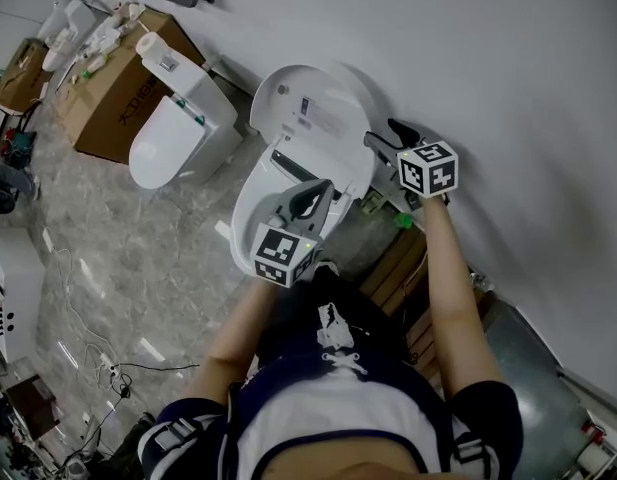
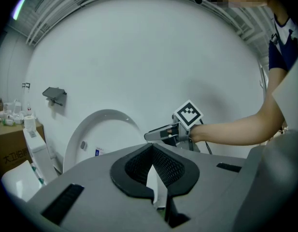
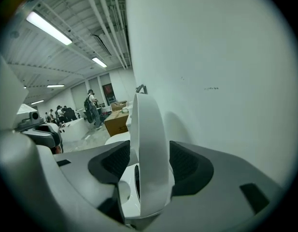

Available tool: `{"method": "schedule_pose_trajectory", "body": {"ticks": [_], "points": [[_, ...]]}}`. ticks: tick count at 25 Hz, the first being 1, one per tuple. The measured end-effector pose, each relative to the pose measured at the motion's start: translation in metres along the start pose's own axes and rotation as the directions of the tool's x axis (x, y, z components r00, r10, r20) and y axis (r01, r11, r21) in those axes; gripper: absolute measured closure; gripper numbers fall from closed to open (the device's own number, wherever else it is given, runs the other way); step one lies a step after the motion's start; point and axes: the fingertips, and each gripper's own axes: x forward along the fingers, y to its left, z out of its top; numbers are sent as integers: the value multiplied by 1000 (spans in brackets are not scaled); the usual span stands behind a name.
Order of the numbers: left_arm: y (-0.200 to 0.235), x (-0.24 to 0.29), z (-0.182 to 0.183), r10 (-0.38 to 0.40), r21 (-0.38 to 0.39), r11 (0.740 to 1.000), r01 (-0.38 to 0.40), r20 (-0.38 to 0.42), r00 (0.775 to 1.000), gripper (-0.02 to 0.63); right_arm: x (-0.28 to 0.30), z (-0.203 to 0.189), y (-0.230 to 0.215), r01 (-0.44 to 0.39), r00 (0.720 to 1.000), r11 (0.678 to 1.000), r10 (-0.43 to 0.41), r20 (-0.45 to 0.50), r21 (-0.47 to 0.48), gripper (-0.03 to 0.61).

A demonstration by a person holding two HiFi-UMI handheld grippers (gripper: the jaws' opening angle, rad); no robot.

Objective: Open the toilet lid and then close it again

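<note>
Head view: shows the toilet lid [image 1: 318,108] raised against the wall [image 1: 488,48] at 12 o'clock of the bowl [image 1: 250,203], with the left gripper [image 1: 318,196] over that bowl and hiding its inside, and the right gripper [image 1: 380,143] at the lid's 3 o'clock edge; at 10 o'clock, shows a cardboard box [image 1: 108,98] topped with small white items [image 1: 106,40], beside a second toilet [image 1: 173,138]. Left gripper view: shows jaws together on nothing, lid upright at 9 o'clock. Right gripper view: shows jaws apart with the lid's rim between them.
</note>
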Motion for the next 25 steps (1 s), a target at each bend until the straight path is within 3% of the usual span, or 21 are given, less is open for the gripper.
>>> {"method": "schedule_pose_trajectory", "body": {"ticks": [10,25], "points": [[5,-9,-12,18,-13,1000,-18,-27,999,607,29,-7,-8,-90,990,996,92,-107,27,356],[14,-44,-12,64,-46,997,-65,-7,998,607,19,-17,32,-55,995,996,49,-88,-68,356]]}}
